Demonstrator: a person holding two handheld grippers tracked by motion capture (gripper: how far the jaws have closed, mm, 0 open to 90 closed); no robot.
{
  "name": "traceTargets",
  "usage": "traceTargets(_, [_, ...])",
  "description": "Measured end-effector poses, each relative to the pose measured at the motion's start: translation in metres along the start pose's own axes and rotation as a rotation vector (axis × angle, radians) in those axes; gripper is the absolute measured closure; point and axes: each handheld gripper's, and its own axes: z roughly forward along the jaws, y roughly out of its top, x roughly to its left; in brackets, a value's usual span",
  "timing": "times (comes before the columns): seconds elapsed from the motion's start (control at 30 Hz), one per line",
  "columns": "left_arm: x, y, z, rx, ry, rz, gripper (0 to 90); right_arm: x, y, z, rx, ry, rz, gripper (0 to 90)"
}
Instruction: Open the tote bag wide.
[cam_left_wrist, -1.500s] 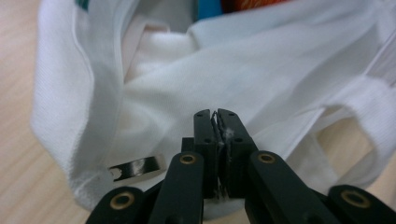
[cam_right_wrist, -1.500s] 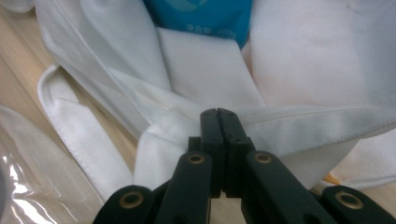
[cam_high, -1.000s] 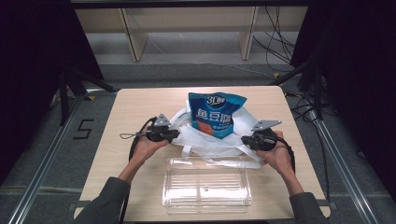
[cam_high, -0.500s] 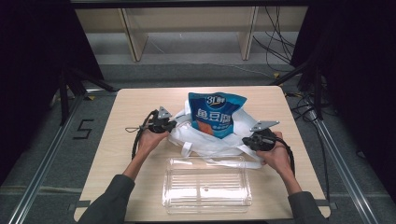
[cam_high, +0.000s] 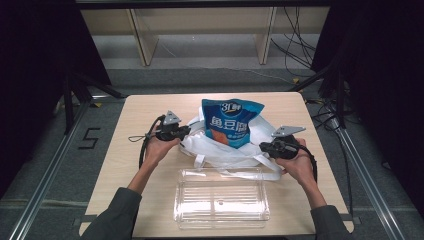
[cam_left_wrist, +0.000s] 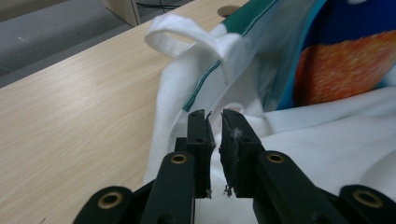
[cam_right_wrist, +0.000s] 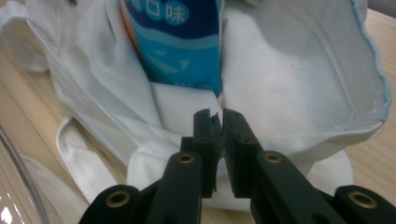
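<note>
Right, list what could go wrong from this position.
1. The blue snack bag stands upright, half out of the white cloth bag; tugging the cloth may tip it over.
2. The left gripper and right gripper have nearly closed jaws at the fabric; a thin pinch could slip.
3. The clear plastic box lies close to the bag's loose straps, which could snag on it.

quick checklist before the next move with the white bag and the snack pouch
1. Left gripper jaws on white bag edge: nearly closed, pinching cloth, ok.
2. Right gripper grip on bag cloth: jaws almost together; cloth between them, cannot tell.
3. Blue snack pouch upright inside the bag: ok.
4. Bag mouth held open on both sides: ok.
5. Clear plastic box in front of the bag, apart from both grippers: ok.
</note>
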Motion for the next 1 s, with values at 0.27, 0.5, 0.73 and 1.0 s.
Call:
traceTargets(0.27, [-0.010, 0.001, -0.031, -0.028, -0.042, -0.029, 65.1, -0.001, 0.006, -0.010, -0.037, 0.003, 0.007, 67.7])
traceTargets(0.5, [-0.019, -0.016, -0.059, -0.013, -0.075, -0.059, 47.6, -0.001, 0.010, -0.014, -0.019, 0.027, 0.017, 52.8])
traceTargets(0.73, [-0.031, -0.039, -0.077, 0.003, -0.081, -0.072, 39.7, -0.003, 0.008, -0.012, -0.017, 0.009, 0.043, 44.3])
traceTargets(1.0, [-0.038, -0.060, -0.093, 0.026, -0.083, -0.081, 32.7, -0.003, 0.009, -0.012, -0.019, 0.015, 0.051, 39.4])
